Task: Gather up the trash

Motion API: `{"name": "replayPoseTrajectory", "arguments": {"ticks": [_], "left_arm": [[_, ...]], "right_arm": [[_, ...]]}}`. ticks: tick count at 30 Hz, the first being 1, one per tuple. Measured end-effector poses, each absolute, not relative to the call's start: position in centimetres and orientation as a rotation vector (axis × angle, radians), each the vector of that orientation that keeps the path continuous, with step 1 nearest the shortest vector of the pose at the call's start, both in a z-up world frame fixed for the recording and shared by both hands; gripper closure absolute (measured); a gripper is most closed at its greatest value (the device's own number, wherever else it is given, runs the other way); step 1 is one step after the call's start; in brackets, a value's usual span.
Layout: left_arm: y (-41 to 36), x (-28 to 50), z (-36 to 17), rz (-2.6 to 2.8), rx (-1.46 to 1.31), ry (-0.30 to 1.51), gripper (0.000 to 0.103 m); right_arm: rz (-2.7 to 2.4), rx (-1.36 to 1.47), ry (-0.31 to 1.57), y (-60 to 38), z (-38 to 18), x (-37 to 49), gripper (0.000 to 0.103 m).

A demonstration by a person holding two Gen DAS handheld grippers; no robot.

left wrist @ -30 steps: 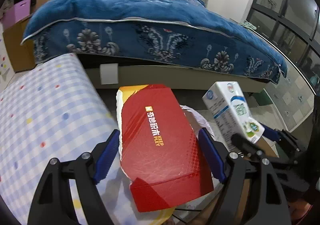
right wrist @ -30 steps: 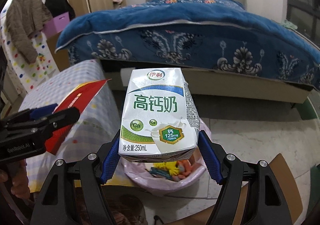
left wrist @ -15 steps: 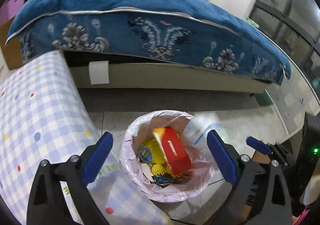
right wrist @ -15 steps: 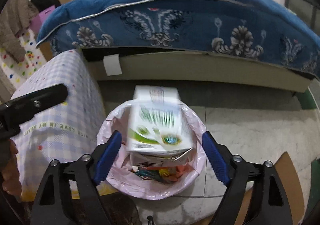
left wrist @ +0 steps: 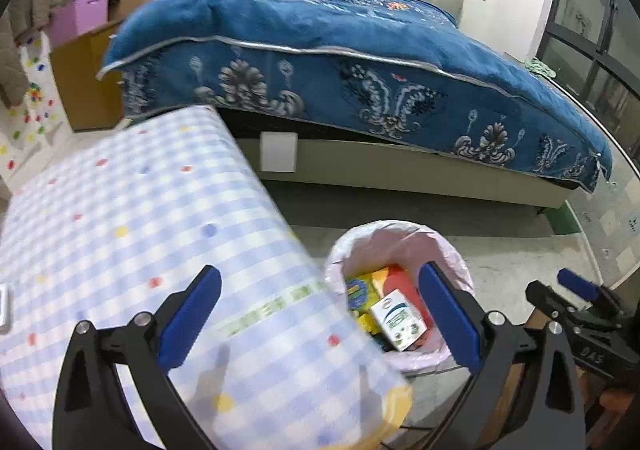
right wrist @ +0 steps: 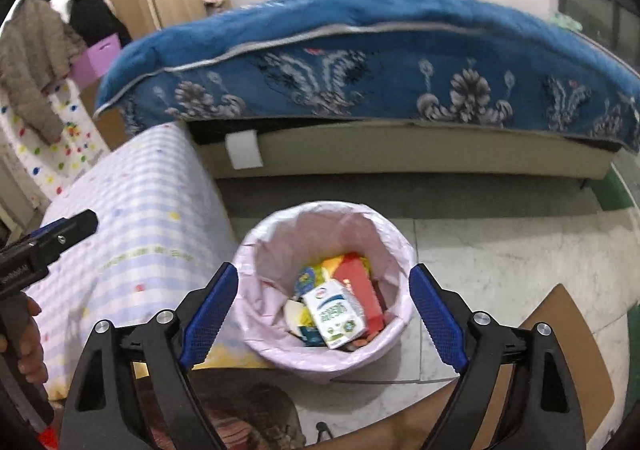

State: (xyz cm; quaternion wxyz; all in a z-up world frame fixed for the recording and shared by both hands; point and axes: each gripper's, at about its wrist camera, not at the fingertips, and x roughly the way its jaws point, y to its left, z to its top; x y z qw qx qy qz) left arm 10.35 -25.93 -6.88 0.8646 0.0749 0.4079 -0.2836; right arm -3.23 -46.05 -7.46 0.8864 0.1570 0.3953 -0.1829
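Both tongs spread and empty: right gripper (right wrist: 324, 314) over the pink-lined bin (right wrist: 256, 250), milk carton (right wrist: 335, 313) and red box (right wrist: 360, 290) inside below it, left gripper (left wrist: 320, 314) over checked tablecloth (left wrist: 120, 210); no trash visible there, drops look done.

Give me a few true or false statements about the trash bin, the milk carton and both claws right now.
1. The milk carton lies inside the trash bin. True.
2. The right claw grips the milk carton. False: it is open and holds nothing.
3. The bin is lined with a black bag. False: the liner is pale pink.
4. The red box is in the bin. True.
5. The left claw is open and empty. True.
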Motion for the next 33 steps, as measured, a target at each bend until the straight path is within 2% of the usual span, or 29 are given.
{"name": "replayPoseTrajectory", "arguments": {"ticks": [20,33], "left_arm": [[-9.0,1.4,1.4,-0.294,0.139,0.754,0.007],[-0.4,-3.7,2.7,-0.099,0.106,0.766,0.007]], "right_arm": [[-0.046,0.086,0.699,-29.1,5.6,-5.3,0.009],[0.102,0.022,0.673,-22.9,7.9,-6.7,0.009]]}}
